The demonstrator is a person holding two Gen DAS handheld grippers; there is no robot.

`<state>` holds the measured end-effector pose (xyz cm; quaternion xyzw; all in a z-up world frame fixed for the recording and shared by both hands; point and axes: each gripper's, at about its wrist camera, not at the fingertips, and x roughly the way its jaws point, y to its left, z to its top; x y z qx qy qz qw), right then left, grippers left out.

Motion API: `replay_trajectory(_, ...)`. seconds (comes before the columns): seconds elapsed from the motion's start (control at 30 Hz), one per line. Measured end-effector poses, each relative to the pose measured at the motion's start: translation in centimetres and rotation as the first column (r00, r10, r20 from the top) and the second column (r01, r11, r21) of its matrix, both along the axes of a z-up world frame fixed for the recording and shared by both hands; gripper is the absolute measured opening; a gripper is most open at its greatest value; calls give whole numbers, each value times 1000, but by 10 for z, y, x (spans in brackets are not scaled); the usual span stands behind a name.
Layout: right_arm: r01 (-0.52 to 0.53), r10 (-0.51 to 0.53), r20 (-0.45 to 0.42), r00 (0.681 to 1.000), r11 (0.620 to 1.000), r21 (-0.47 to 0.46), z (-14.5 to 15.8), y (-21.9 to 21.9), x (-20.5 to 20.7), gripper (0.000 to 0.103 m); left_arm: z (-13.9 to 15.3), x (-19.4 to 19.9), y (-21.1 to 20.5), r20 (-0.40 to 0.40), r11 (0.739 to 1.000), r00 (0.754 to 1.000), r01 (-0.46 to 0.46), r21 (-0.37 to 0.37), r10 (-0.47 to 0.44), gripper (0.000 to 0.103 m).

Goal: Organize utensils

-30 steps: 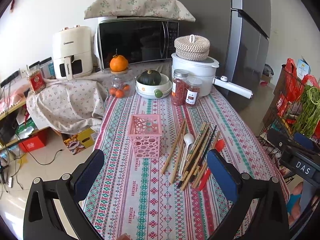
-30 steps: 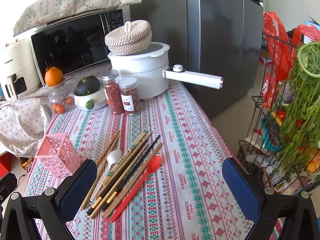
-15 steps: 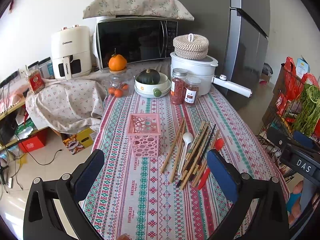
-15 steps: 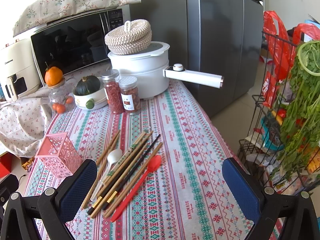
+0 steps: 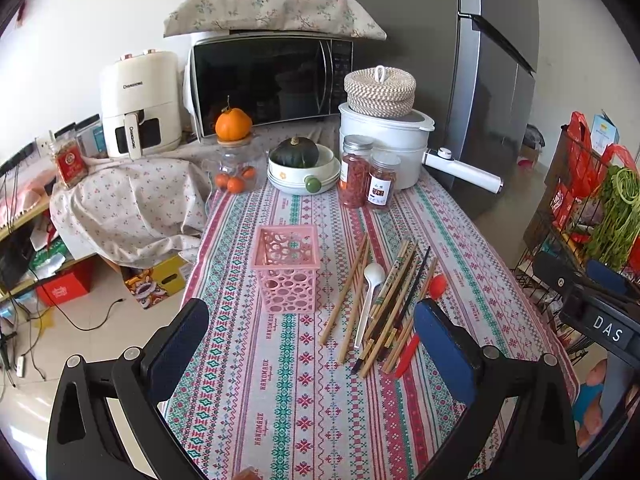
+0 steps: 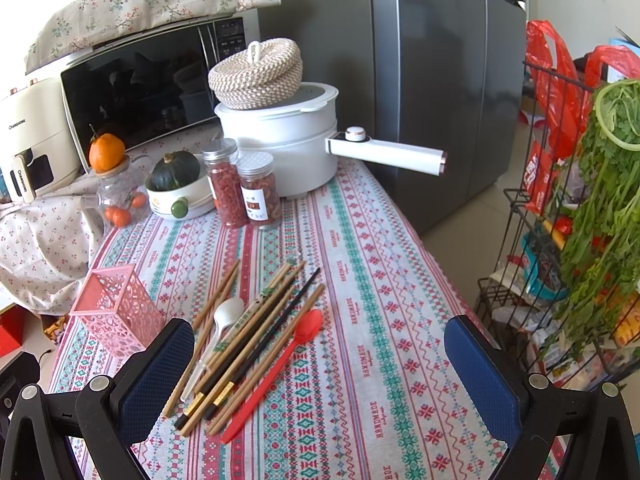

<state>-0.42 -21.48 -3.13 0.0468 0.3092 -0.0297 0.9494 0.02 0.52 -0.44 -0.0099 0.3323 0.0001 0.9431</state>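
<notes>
Nearest, left gripper [image 5: 312, 344] spread wide over the patterned tablecloth [image 5: 280, 408], nothing between its blue pads [image 5: 178, 344]; right gripper [image 6: 320, 364] likewise wide apart and empty, above the table's near end. Just beyond, loose on the cloth toward the right edge: wooden chopsticks [image 5: 386, 300] fanned in a heap, black chopstick [image 6: 280, 320] among them, white spoon [image 5: 370, 288] lying in the heap, red spoon [image 6: 280, 364] at the heap's right side. Just left of the heap, upright near mid-table, pink perforated basket [image 5: 288, 268], apart from the utensils. Farther back, two lidded jars [image 5: 366, 178], bowl with a dark squash [image 5: 298, 164], white pot [image 6: 288, 144] under a woven lid. At the far end, microwave [image 5: 268, 80] beneath a floral cushion.
</notes>
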Motion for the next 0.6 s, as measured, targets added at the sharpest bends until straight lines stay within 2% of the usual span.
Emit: replay_trajectory(0.6, 1, -1, -8, 1000, 1000, 7, -2, 1, 0, 103, -7, 0, -5, -3, 1000, 1000, 0, 6, 0, 103)
